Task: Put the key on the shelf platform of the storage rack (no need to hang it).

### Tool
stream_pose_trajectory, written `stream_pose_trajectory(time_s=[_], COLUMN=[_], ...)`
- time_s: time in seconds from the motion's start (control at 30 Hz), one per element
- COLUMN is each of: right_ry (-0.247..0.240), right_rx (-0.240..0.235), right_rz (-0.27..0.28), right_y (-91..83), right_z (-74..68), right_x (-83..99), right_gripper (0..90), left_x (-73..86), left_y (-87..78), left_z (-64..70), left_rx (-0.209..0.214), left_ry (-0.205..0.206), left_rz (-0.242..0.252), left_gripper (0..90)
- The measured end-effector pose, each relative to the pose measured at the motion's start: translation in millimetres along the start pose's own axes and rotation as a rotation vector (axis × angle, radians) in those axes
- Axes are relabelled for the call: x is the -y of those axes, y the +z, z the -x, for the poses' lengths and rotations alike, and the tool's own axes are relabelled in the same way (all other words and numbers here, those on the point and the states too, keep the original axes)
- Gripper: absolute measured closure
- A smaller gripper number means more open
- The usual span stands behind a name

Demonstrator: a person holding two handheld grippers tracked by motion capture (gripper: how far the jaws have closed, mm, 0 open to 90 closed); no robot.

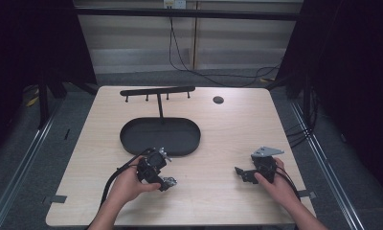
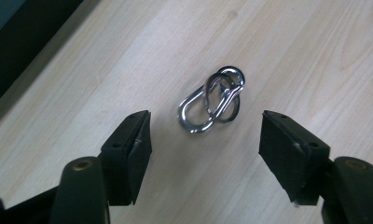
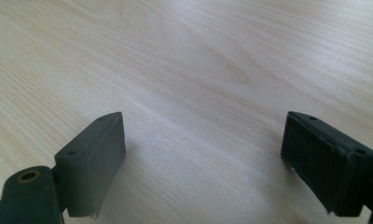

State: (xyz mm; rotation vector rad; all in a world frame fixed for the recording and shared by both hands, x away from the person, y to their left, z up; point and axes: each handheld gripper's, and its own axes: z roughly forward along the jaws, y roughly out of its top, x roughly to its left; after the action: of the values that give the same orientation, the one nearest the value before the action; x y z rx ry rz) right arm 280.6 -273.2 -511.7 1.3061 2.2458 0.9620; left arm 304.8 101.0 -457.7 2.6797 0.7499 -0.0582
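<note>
Two forearms reach in from the near edge of a pale wooden table (image 1: pixel 213 143), each hand holding a black two-jaw gripper. The left gripper (image 2: pixel 205 140) sits low over the tabletop near the person, its jaws spread wide apart and holding nothing. Just ahead of them, lying flat on the wood between the two pads, is a silver carabiner clip (image 2: pixel 211 102) with a key ring looped through it — touching neither jaw. In the high view this bit of metal (image 1: pixel 169 181) glints just beside the left gripper. The right gripper (image 3: pixel 203 163) is well apart on the other side of the table, a grey three-cornered plate on top, its jaws also spread wide with bare wood between them. Farther back, near the table's middle, lies a black oval tray (image 1: pixel 132 139). A thin post rises from it to a black hanging rack (image 1: pixel 157 90) — a bar with small pegs. Beyond, to the right, a round cable hole (image 1: pixel 218 99) sits near the far edge
</note>
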Motion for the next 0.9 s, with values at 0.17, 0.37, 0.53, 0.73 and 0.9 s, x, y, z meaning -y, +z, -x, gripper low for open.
stream_pose_trajectory(time_s=[0.17, 0.37, 0.53, 0.73, 0.9], right_ry=[-0.002, -0.002, 0.000, -0.002, 0.000], right_rx=[0.000, 0.000, 0.000, 0.000, 0.000], right_rz=[0.002, 0.002, 0.000, 0.002, 0.000], right_y=[0.1, 0.1, 0.0, 0.2, 0.0], right_z=[0.2, 0.2, 0.0, 0.2, 0.0], right_x=[0.0, 0.0, 0.0, 0.0, 0.0], right_gripper=[13.1, 13.1, 13.1, 13.1, 13.1], left_x=[-7.5, -11.3, -13.7, -16.9, -21.9], left_y=[4.7, 12.1, 15.5, 16.6, 17.4], left_z=[2.3, 4.3, 6.6, 11.5, 15.4], left_rx=[-0.013, -0.022, -0.025, -0.060, -0.061], left_ry=[0.016, 0.036, 0.052, 0.094, 0.108], left_rz=[-0.012, -0.051, -0.075, -0.115, -0.161], left_gripper=[38.9, 43.0, 49.2, 61.1, 66.6])
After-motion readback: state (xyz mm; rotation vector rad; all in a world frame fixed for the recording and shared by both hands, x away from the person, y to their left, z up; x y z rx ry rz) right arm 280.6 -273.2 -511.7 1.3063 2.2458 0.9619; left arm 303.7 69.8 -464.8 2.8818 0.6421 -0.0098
